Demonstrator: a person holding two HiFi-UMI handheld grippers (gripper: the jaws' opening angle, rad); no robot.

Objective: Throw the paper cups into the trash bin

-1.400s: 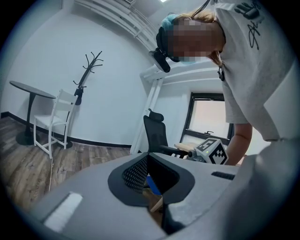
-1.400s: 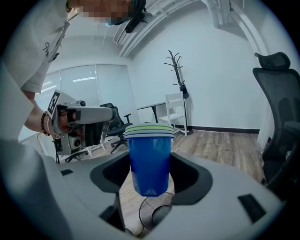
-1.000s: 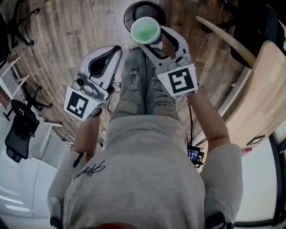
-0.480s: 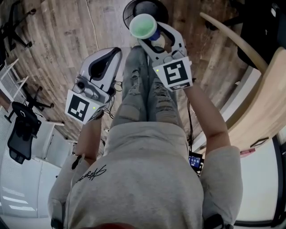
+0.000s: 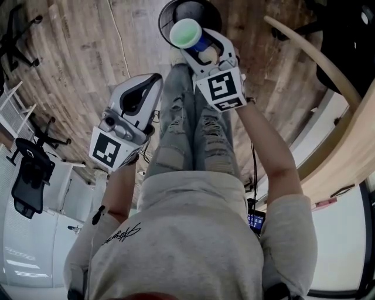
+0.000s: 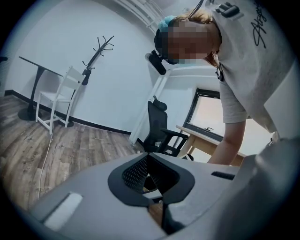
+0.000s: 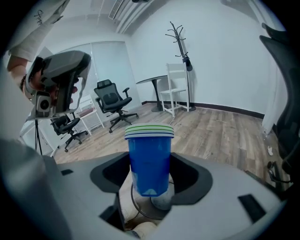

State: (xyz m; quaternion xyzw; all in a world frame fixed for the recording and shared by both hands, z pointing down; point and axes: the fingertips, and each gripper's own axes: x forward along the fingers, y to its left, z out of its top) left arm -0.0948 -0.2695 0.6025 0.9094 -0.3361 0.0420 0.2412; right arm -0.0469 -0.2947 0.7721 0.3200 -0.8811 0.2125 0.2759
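A stack of blue paper cups (image 5: 189,33), nested so that several rims show and pale green inside the top one, stands upright with its mouth up. The right gripper (image 5: 206,51) has it pinched low on its wall, one grey jaw pressed against each side. The person holds this gripper out far in front of them. Seen from above, the stack overlaps the near rim of the round black trash bin (image 5: 206,10) standing on the floor below, though how high above it the cups hang I cannot tell.

The left gripper (image 5: 151,82) is to the left and nearer the person, well apart from the cups. Its jaws are pressed together with nothing between them. Each gripper carries its white cube with a black square marker on the end towards the person.

Between the two grippers are the person's legs in grey ripped jeans (image 5: 187,129), running out towards the bin. All around is a wooden plank floor (image 5: 88,47). A light wooden desk (image 5: 351,146) curves along the right side, and a black office chair (image 5: 26,170) stands at the near left. Farther off by the white wall are a white wooden chair (image 7: 176,89) and a tall black coat stand (image 7: 180,42) just beside it.
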